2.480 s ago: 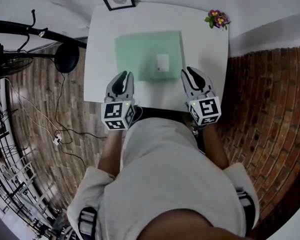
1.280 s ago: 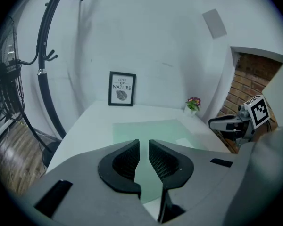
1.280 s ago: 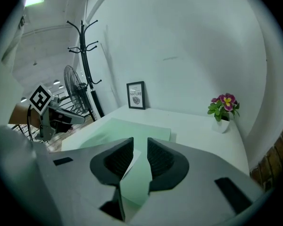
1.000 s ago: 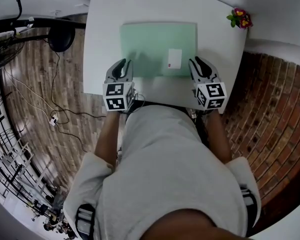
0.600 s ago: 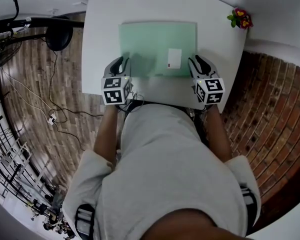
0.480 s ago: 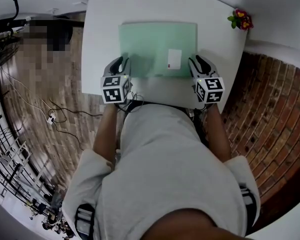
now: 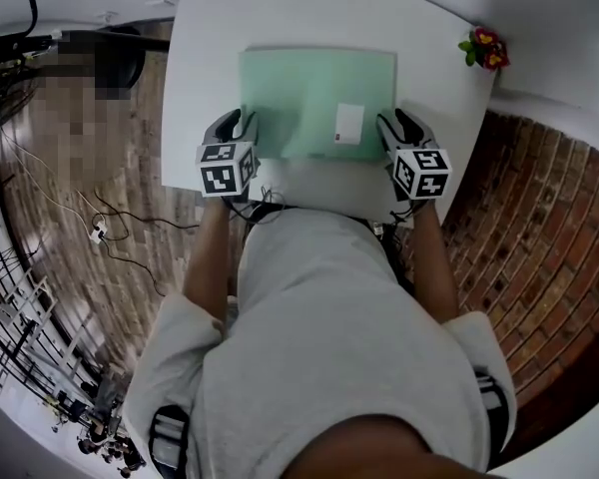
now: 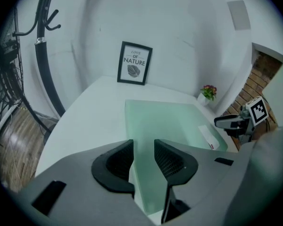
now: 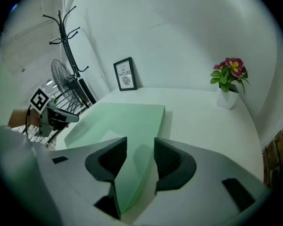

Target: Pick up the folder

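Note:
A pale green folder point(image 7: 314, 98) with a small white label point(image 7: 348, 123) lies flat on the white table point(image 7: 210, 28). My left gripper point(image 7: 238, 124) is low at its near left corner, my right gripper point(image 7: 398, 124) at its near right corner. In the left gripper view the folder's left edge point(image 8: 170, 124) runs into the gap of my left gripper point(image 8: 144, 145). In the right gripper view the folder's right edge point(image 9: 118, 119) runs between the jaws of my right gripper point(image 9: 140, 145). Both pairs of jaws have just been opening and stand apart, not pressing on the folder.
A framed leaf print point(image 8: 134, 63) leans on the wall at the table's far edge. A small pot of flowers point(image 7: 484, 48) stands at the far right corner. A coat stand point(image 8: 45, 55) and a fan are left of the table, over wooden floor; brick floor lies right.
Both grippers have come down and forward to the folder's near corners, and their jaws stand wider than before. The folder has not moved.

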